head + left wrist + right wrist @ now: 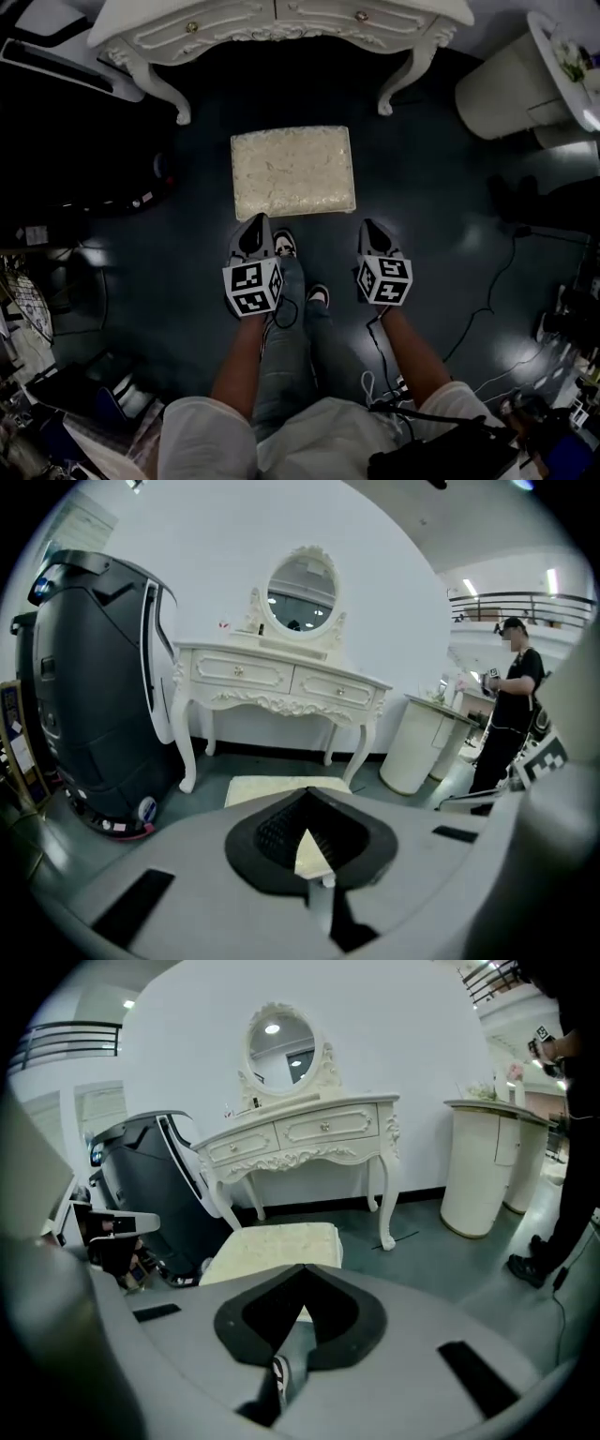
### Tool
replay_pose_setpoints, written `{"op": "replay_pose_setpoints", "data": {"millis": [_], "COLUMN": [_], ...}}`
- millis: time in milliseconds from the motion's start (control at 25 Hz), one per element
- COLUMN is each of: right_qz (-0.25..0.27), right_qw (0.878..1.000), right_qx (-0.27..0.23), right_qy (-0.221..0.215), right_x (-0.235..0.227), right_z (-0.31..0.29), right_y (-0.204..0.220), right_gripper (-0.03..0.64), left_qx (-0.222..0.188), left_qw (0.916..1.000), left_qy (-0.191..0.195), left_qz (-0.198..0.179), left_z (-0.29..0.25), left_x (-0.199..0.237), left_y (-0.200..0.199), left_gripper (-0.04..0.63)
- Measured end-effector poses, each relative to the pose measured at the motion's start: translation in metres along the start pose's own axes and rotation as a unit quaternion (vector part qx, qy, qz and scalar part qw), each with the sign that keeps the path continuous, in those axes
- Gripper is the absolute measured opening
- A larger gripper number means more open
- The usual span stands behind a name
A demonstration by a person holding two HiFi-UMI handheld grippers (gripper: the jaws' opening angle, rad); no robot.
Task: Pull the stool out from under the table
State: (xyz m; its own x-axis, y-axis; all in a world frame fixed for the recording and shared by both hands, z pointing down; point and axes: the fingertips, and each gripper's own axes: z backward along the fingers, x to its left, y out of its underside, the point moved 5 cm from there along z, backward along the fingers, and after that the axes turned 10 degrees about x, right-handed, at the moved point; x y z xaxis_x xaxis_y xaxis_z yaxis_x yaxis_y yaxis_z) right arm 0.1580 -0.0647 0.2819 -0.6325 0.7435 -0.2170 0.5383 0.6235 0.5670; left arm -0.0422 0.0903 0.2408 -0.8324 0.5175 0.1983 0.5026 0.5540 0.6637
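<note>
The stool has a cream cushion and stands on the dark floor just in front of the white dressing table, outside its legs. My left gripper hovers near the stool's front left corner, apart from it, jaws shut with nothing between them. My right gripper hangs to the right of the stool's front edge, also shut and empty. In the left gripper view the stool lies beyond the closed gripper, with the table behind. The right gripper view shows the stool ahead of the closed gripper.
A large black chair-like machine stands left of the table. A white round cabinet stands at the right. Cables trail over the floor at the right. My shoes are close behind the stool. A person stands far right.
</note>
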Motion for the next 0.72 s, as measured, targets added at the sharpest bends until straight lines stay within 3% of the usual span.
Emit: {"op": "replay_pose_setpoints", "data": {"millis": [280, 520, 720], "right_qz": [-0.026, -0.032, -0.034], "right_qw": [0.998, 0.994, 0.986], "right_qx": [-0.051, -0.097, -0.154], "right_qy": [-0.008, -0.034, -0.06], "right_x": [0.027, 0.054, 0.07], "right_z": [0.074, 0.134, 0.181], "right_y": [-0.084, -0.134, -0.174], "right_gripper": [0.0, 0.0, 0.0], "left_qx": [-0.039, -0.085, -0.124], "left_qw": [0.998, 0.9959, 0.9916], "left_qy": [0.012, 0.012, 0.021], "left_qz": [-0.048, -0.026, -0.028], "left_z": [0.066, 0.126, 0.166], "left_x": [-0.021, -0.047, -0.071], "left_y": [-0.09, -0.135, -0.17], "left_gripper": [0.009, 0.009, 0.009]}}
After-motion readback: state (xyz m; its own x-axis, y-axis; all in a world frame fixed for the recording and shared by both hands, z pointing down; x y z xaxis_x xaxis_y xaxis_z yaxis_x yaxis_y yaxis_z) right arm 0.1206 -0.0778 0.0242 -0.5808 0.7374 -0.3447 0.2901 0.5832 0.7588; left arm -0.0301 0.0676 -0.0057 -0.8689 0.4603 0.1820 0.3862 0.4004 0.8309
